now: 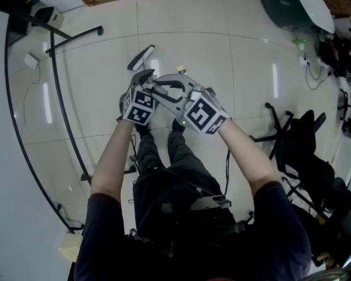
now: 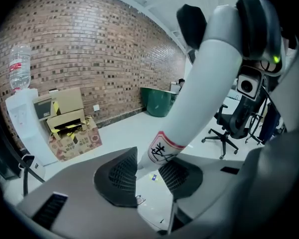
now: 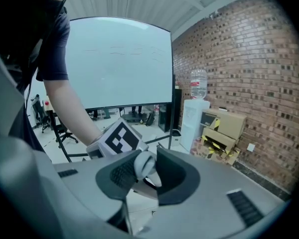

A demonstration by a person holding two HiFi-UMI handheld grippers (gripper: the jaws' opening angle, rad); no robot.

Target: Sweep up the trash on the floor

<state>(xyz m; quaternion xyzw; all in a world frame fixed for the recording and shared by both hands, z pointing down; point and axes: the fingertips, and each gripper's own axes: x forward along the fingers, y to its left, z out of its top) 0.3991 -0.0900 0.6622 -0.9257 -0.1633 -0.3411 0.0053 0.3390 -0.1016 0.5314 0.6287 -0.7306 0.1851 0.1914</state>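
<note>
1. The broom handle (image 2: 204,78) is a thick, smooth white tube. Low down it carries a red band and a label (image 2: 165,151) with black characters, and below the label it narrows.
2. It runs on a slant between my two grippers, held above the pale tiled floor (image 1: 105,69) in front of the person's legs.
3. My left gripper (image 2: 148,171) is clamped on the narrow stretch just under the label. Its dark ribbed pads (image 2: 120,176) are set close, one on each side and touching the tube.
4. My right gripper (image 3: 145,169) is pinched on the rounded top end of the handle. The left tool's marker cube (image 3: 118,138) sits just behind it.
5. In the head view both tools are close together. A long white-and-grey piece (image 1: 141,57) shows beyond them over the tiles. It is probably the broom's head, though it is too small for me to be sure.
6. Two small scraps (image 2: 153,177) lie on the tiles, seen through the gap of the left jaws.
7. Further out, cardboard boxes (image 2: 70,126) and a water dispenser (image 2: 20,113) stand against the brick wall (image 2: 89,49). A green bin (image 2: 159,101) and an office chair (image 2: 229,126) are off to the right.
</note>
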